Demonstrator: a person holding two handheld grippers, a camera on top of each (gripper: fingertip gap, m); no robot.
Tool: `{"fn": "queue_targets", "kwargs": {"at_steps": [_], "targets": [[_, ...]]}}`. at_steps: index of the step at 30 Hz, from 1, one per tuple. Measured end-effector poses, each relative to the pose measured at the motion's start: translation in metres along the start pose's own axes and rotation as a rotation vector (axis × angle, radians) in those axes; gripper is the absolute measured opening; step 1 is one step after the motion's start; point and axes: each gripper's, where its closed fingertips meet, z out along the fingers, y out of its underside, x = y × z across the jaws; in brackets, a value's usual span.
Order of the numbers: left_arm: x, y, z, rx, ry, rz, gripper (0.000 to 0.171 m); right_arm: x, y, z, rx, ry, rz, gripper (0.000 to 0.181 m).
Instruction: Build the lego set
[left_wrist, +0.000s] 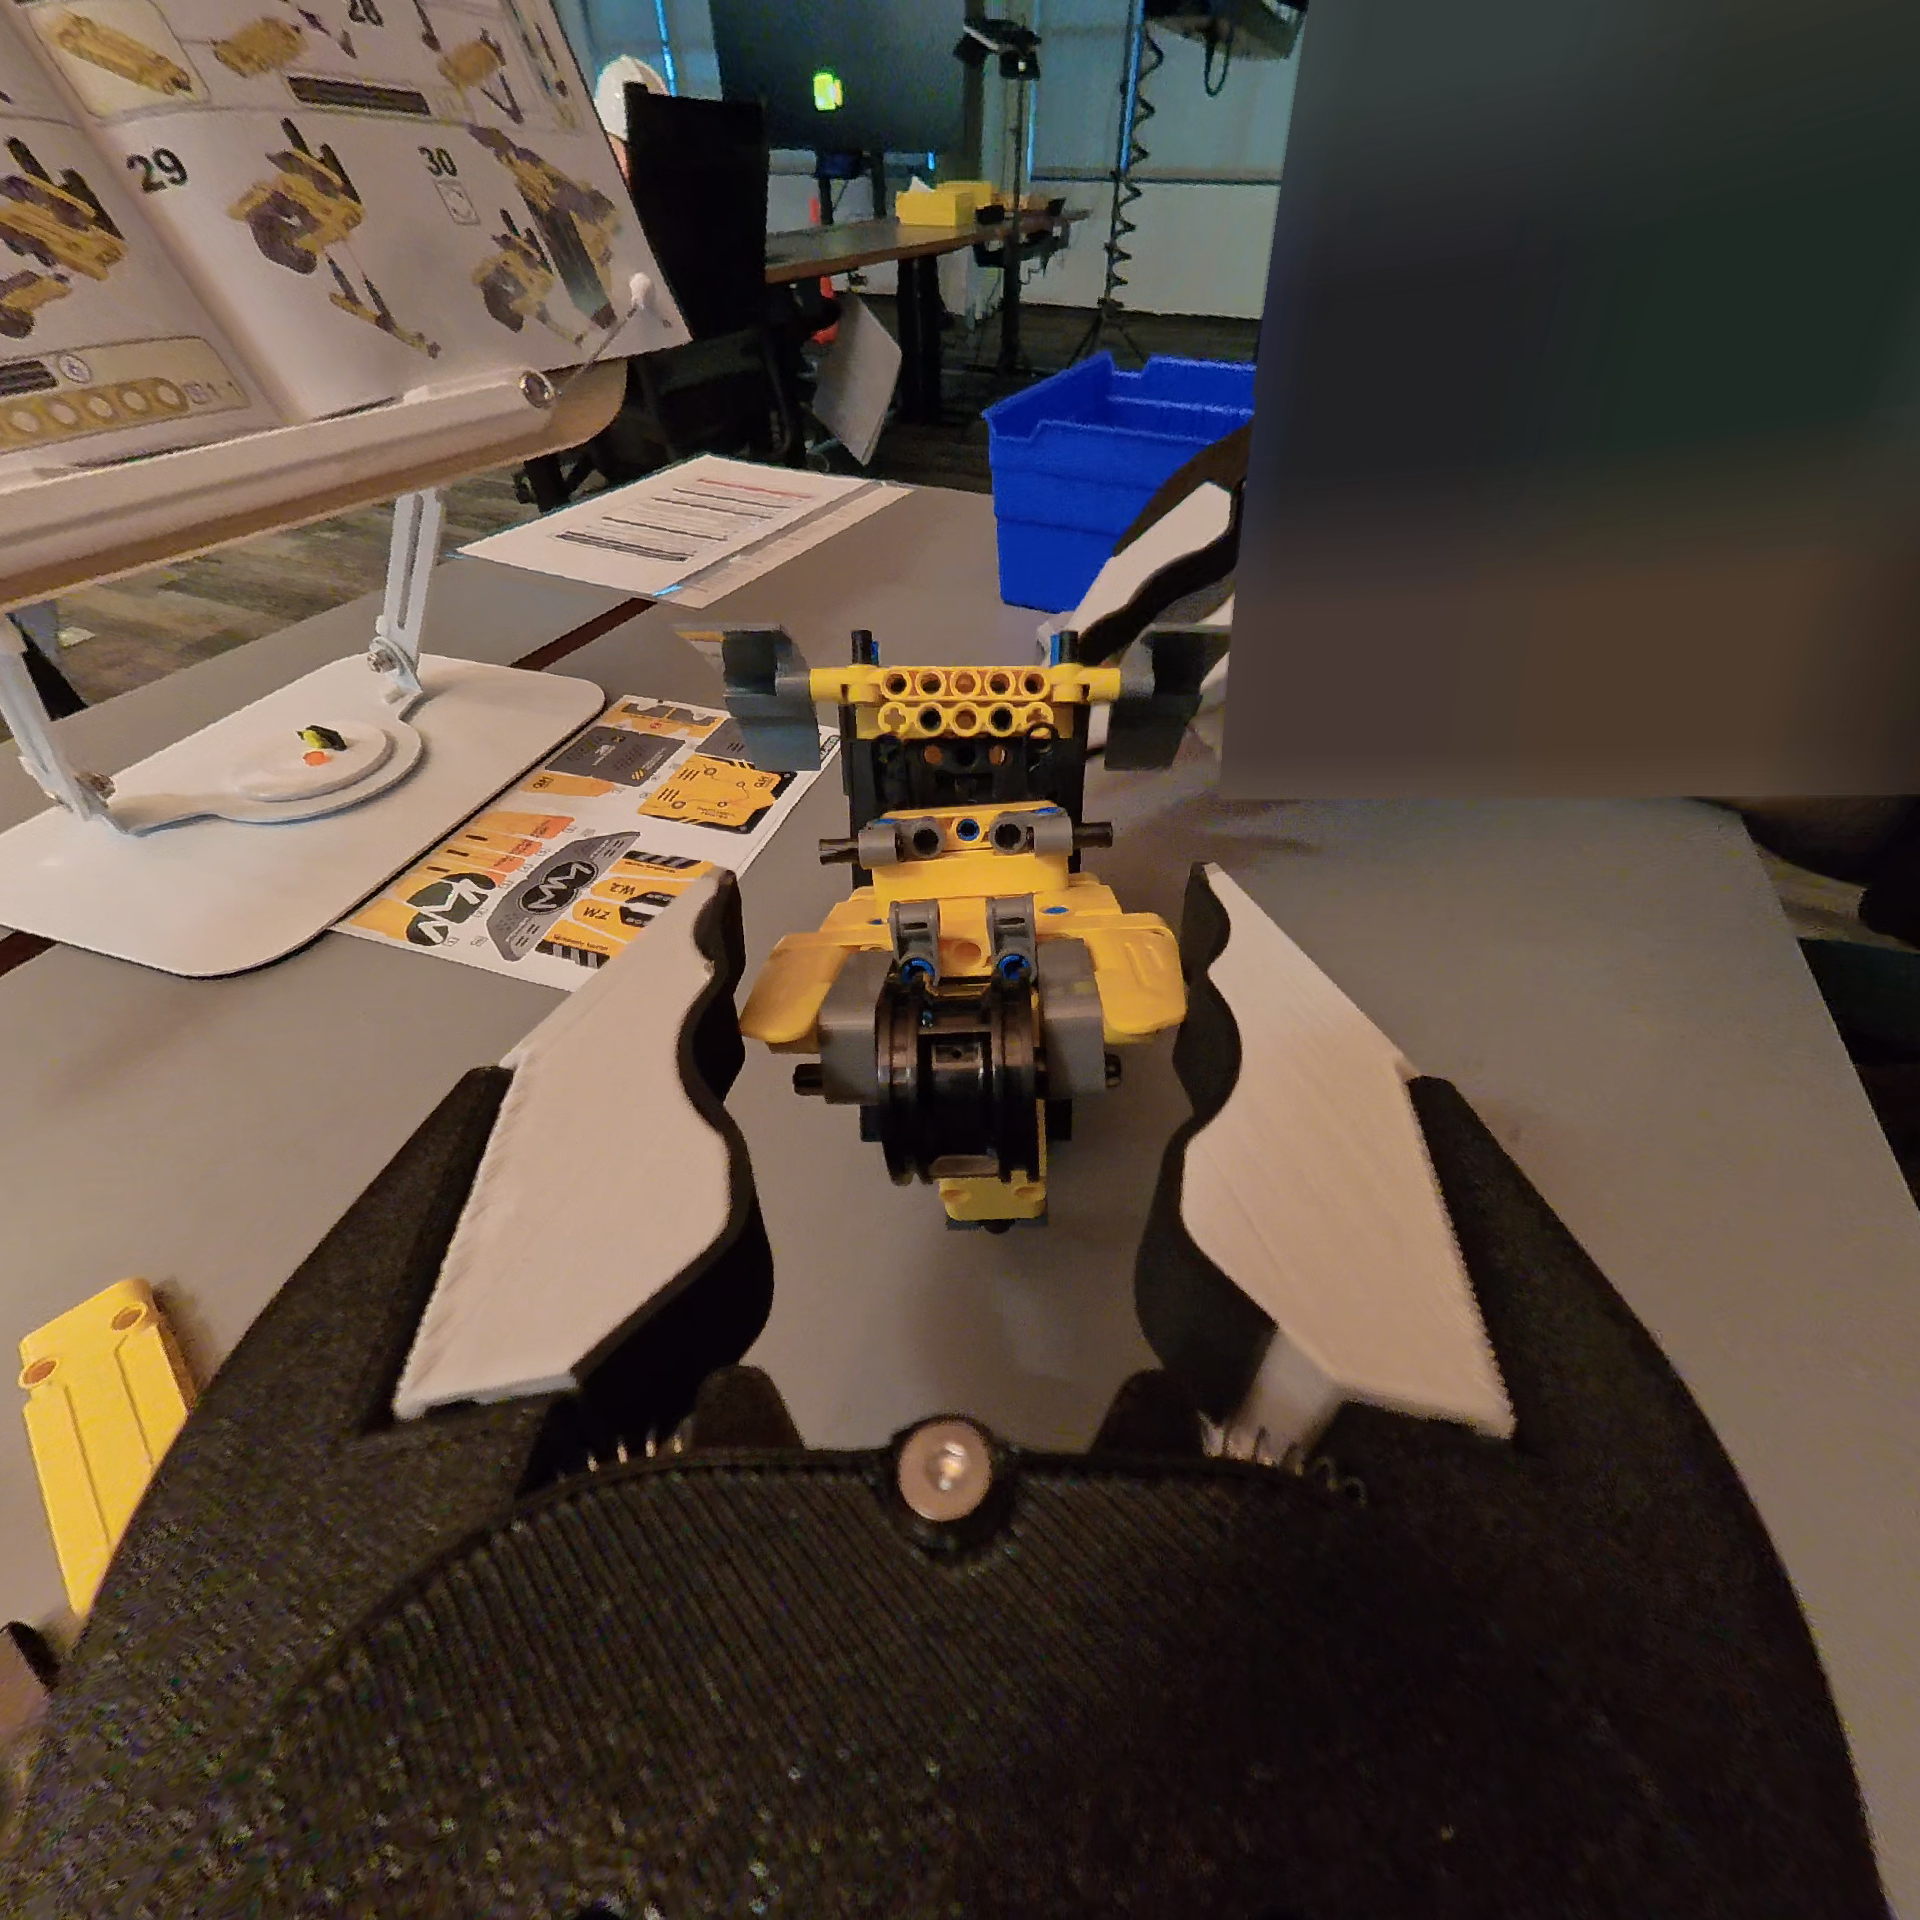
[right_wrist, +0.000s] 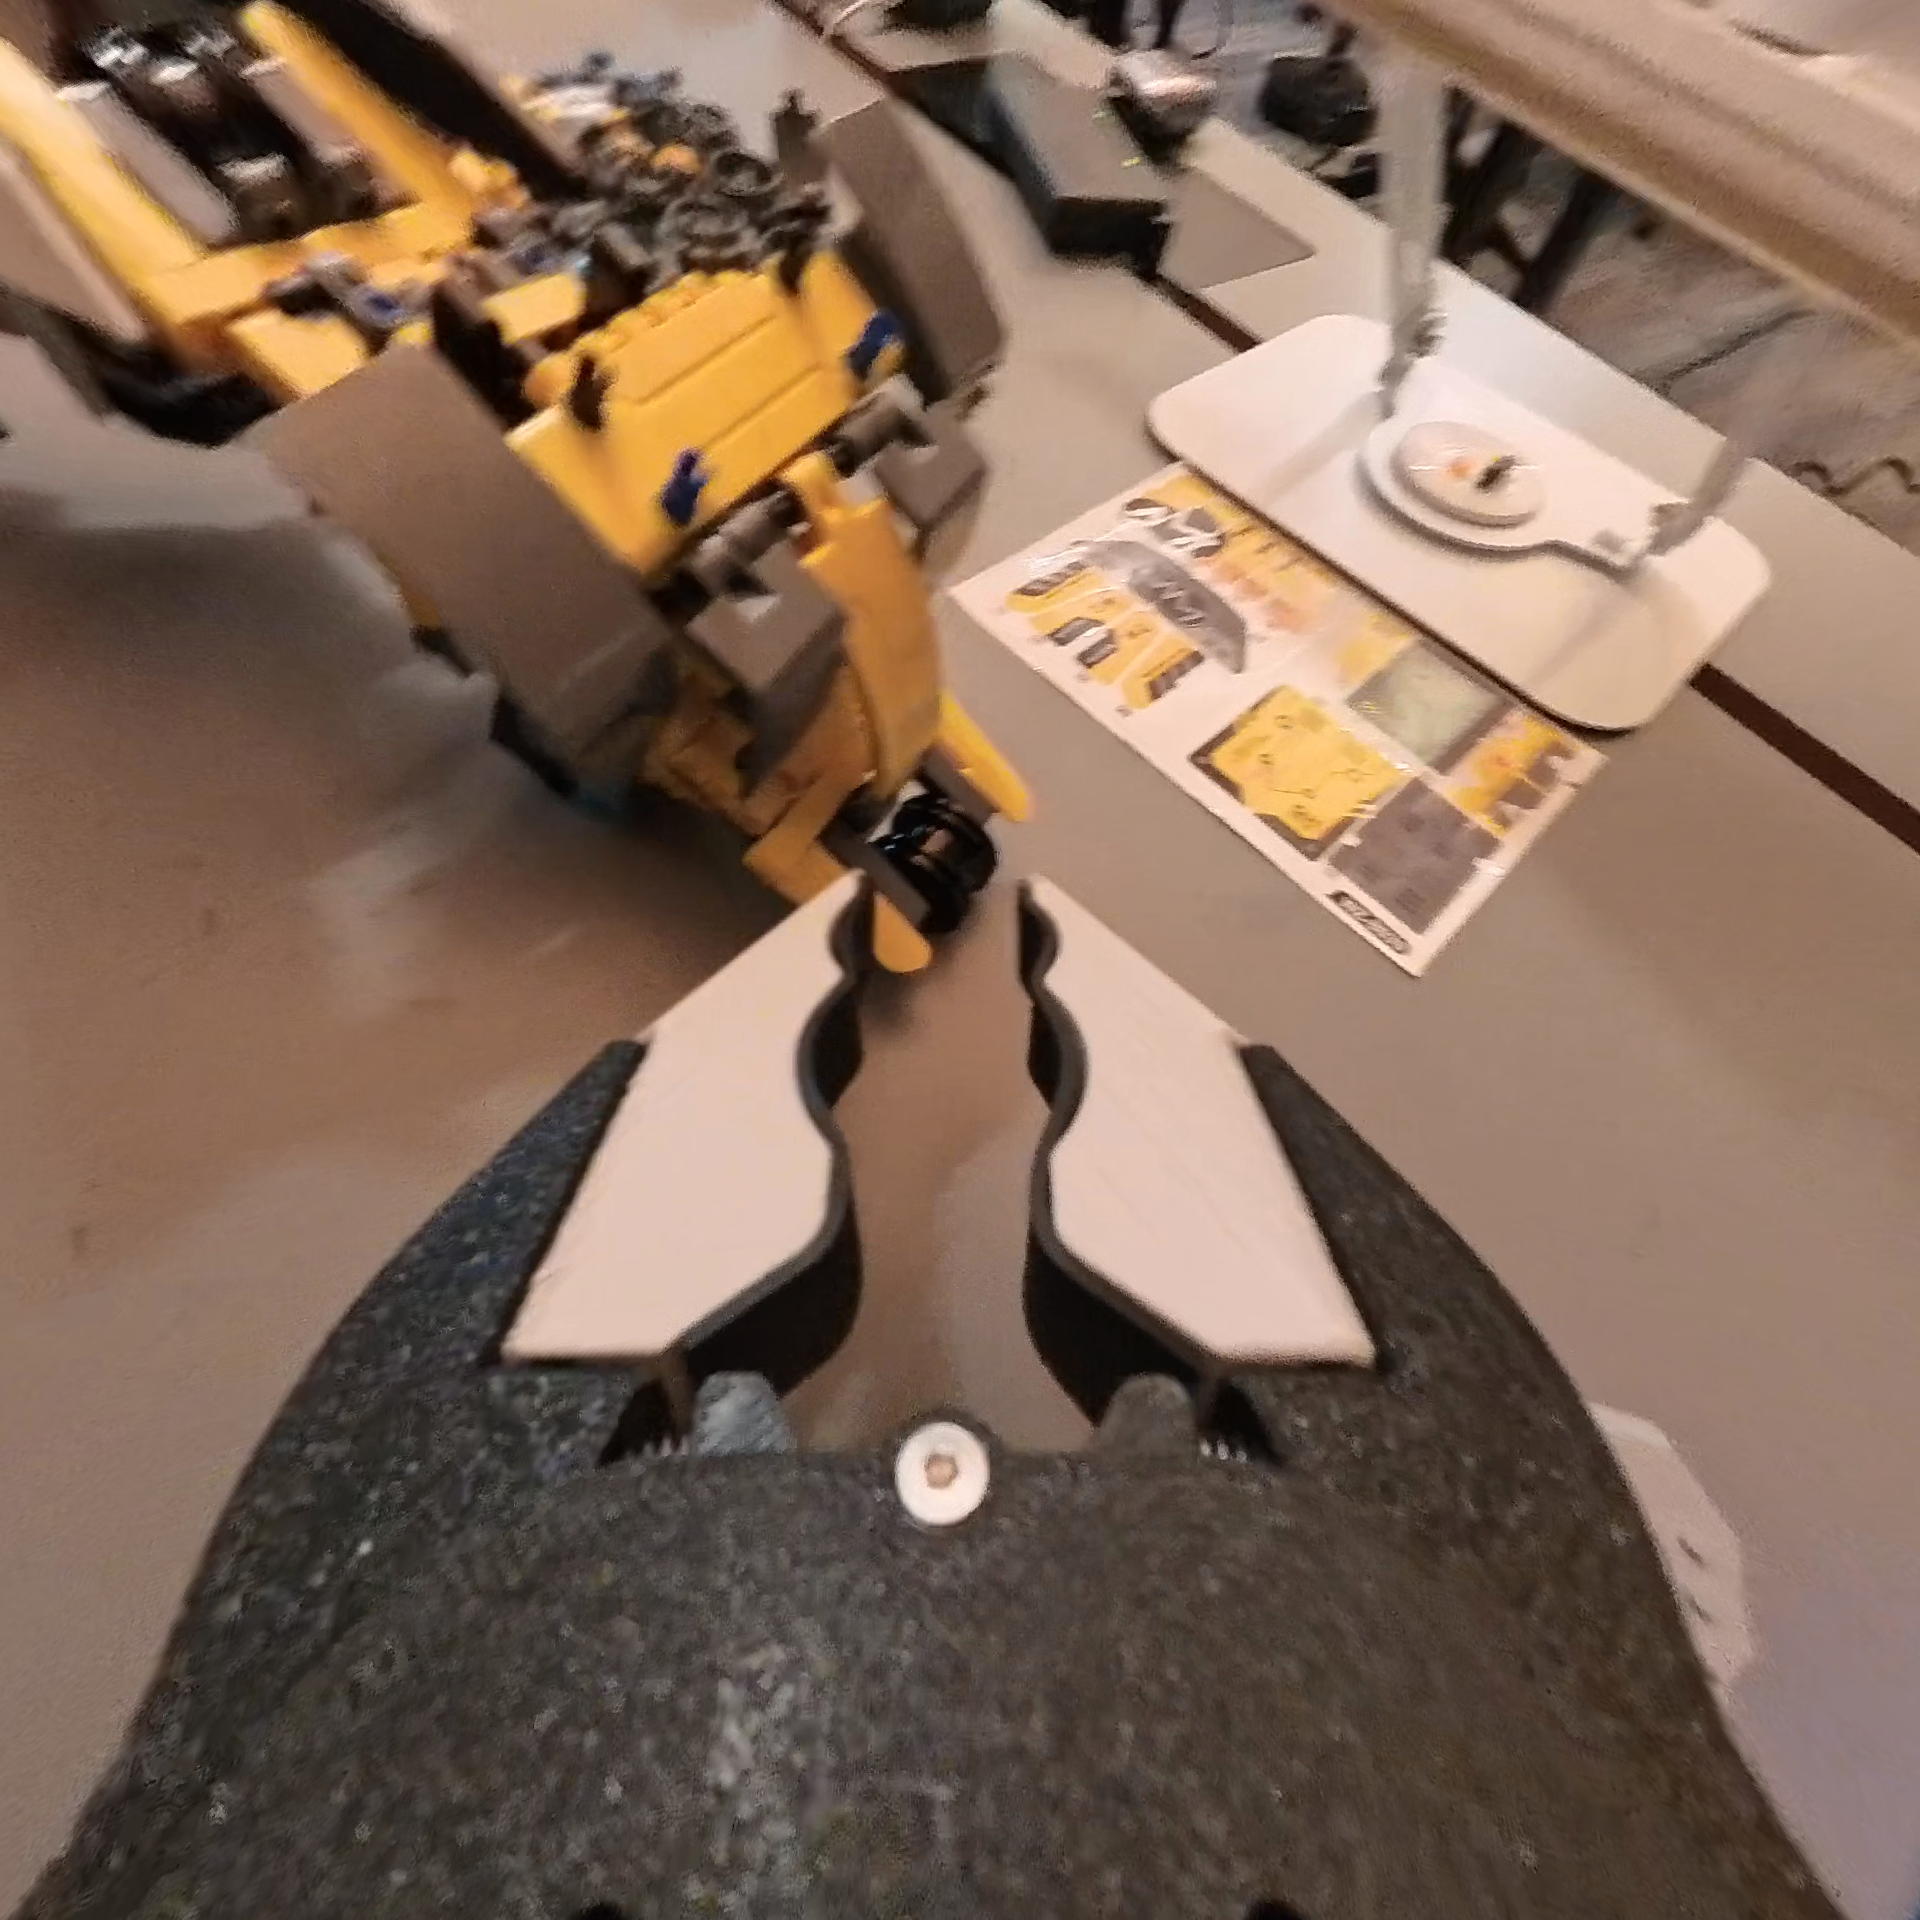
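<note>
The left tongs are spread wide and hold nothing. A yellow, grey and black brick model stands on the grey surface, right in front of them. Its black wheel sits in the gap between the two white fingers, but the fingers do not touch it. A loose yellow panel lies on the surface to the left, near the body of the tongs.

A sticker sheet lies flat just left of the model. Behind the sheet is the white base of a book stand. The stand holds an open booklet with building pictures. A white paper lies farther back. A blue bin sits at the far right edge of the surface.

The right tongs are partly spread and hold nothing. This picture is blurry. The model lies ahead and to the left of them. A small black spring part at the model's near end sits just at the fingertips. A yellow piece beside it reaches into the gap, close to the left finger. I cannot tell if they touch. The sticker sheet and the stand base are off to the right.
</note>
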Motion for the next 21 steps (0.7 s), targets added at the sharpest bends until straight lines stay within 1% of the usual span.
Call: {"fn": "queue_targets", "kwargs": {"at_steps": [2,3,6,10,13,16,21], "targets": [[0.0,-0.002,0.0,0.011,0.001,-0.01,0.081,0.009,-0.011,-0.004,0.074,0.031,0.063,0.006],[0.0,-0.003,0.0,0.016,0.003,-0.015,0.081,0.011,-0.02,-0.006,0.128,0.037,0.096,0.0],[0.0,-0.004,0.0,0.021,0.005,-0.025,0.081,0.004,-0.041,-0.011,0.268,0.013,0.159,0.0],[0.0,-0.002,0.001,0.013,0.002,-0.019,0.081,-0.01,-0.053,-0.009,0.342,0.016,0.142,0.0],[0.0,-0.001,0.002,0.003,0.002,-0.009,0.081,-0.018,-0.057,-0.007,0.363,0.031,0.119,0.0],[-0.003,0.001,0.002,-0.015,-0.015,0.015,0.081,-0.023,-0.055,-0.001,0.345,0.03,0.116,0.003],[-0.002,0.003,0.002,-0.033,-0.034,0.08,0.081,-0.023,-0.056,0.001,0.356,-0.008,0.212,0.005]]}}
